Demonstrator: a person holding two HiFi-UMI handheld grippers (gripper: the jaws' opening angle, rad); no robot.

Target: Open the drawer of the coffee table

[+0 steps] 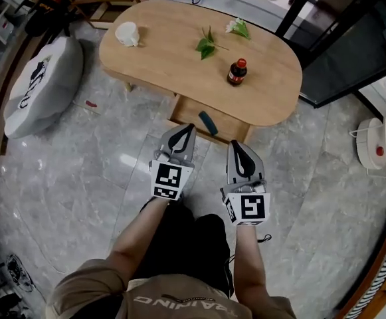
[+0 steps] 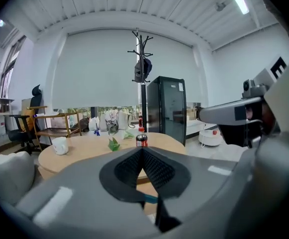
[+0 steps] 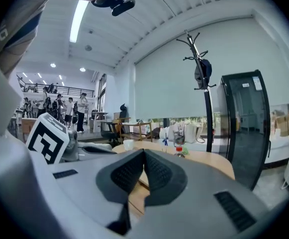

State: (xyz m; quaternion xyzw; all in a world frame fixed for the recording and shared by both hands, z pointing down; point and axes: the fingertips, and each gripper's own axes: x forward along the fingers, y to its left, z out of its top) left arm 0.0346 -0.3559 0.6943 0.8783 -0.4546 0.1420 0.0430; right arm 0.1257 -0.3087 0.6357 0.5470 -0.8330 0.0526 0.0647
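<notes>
Currently the left gripper (image 1: 189, 129) and right gripper (image 1: 235, 145) sit side by side just off the coffee table's (image 1: 173, 52) near edge, each with jaws pressed together on nothing. The drawer (image 1: 191, 111) hangs under that edge, its dark handle (image 1: 208, 123) just beside the left gripper's tip.

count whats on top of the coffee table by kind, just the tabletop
cup: 1
bottle: 1
leafy sprigs: 2
total: 4
</notes>
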